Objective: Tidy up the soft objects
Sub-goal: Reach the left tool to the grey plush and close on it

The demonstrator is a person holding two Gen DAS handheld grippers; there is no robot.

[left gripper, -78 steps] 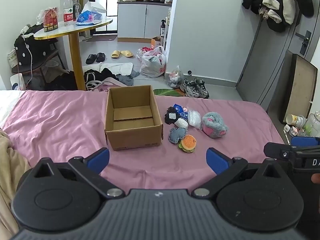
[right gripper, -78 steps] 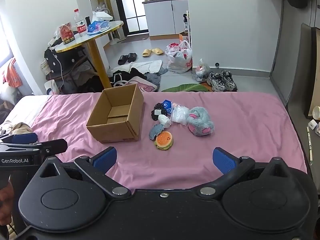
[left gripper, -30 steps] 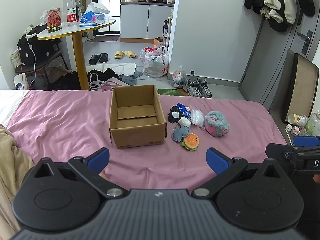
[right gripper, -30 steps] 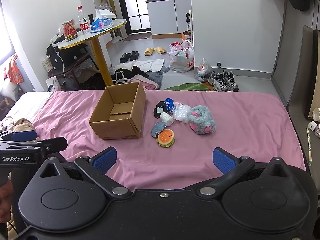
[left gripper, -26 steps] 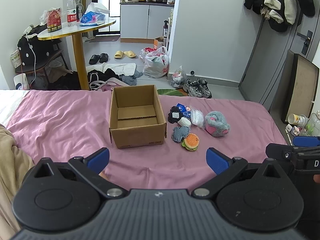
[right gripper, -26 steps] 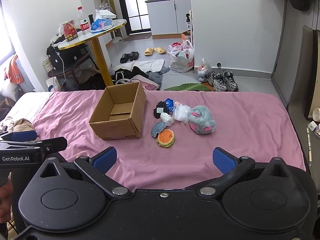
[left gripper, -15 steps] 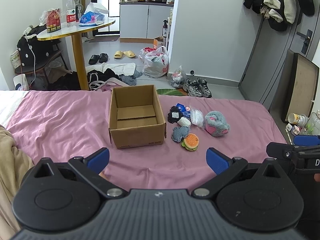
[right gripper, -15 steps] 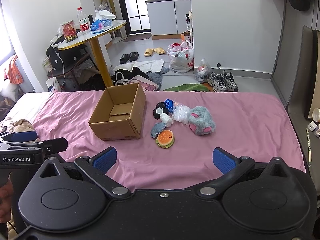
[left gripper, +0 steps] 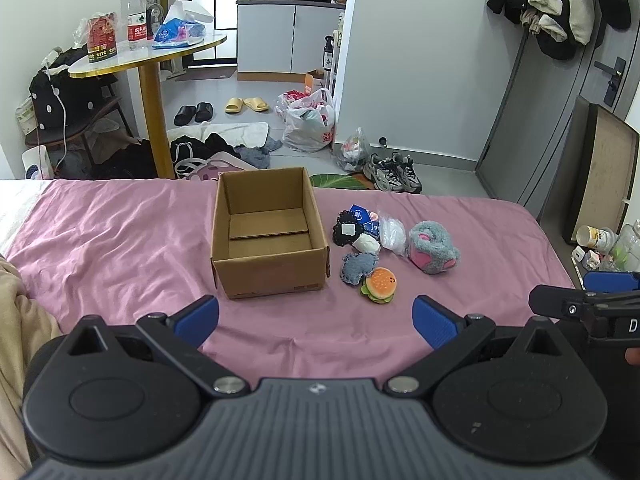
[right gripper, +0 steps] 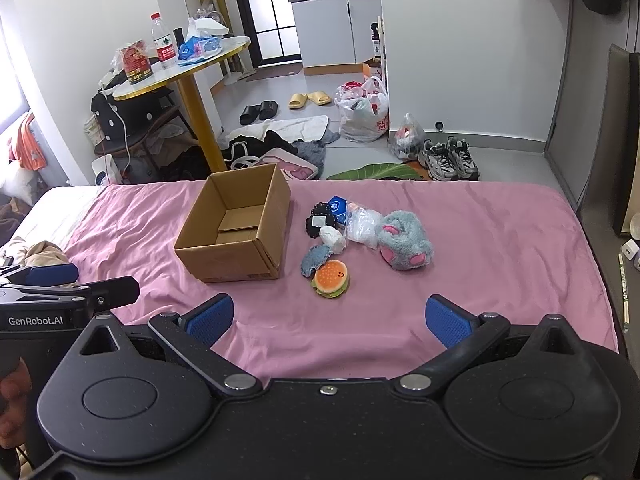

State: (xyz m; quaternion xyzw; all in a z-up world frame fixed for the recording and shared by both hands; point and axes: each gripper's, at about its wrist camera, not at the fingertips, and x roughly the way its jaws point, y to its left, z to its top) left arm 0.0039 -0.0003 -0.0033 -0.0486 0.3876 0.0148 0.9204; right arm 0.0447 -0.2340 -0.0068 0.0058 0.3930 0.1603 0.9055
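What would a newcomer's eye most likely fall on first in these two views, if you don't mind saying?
Probably the open cardboard box standing empty in the middle of the pink bedsheet. Just to its right lies a small cluster of soft toys, with the burger plush nearest the cameras and the grey-and-pink plush at the far right. The left gripper and right gripper both hang open in the foreground, holding nothing.

A round gold-edged side table (left gripper: 168,54) carries a water bottle (left gripper: 137,12) and snack packets. On the grey floor beyond: black slippers (left gripper: 193,113), yellow slippers (left gripper: 246,104), a tied plastic bag (left gripper: 306,122), grey trainers (left gripper: 394,172). Dark coats (left gripper: 554,4) hang beside the door.
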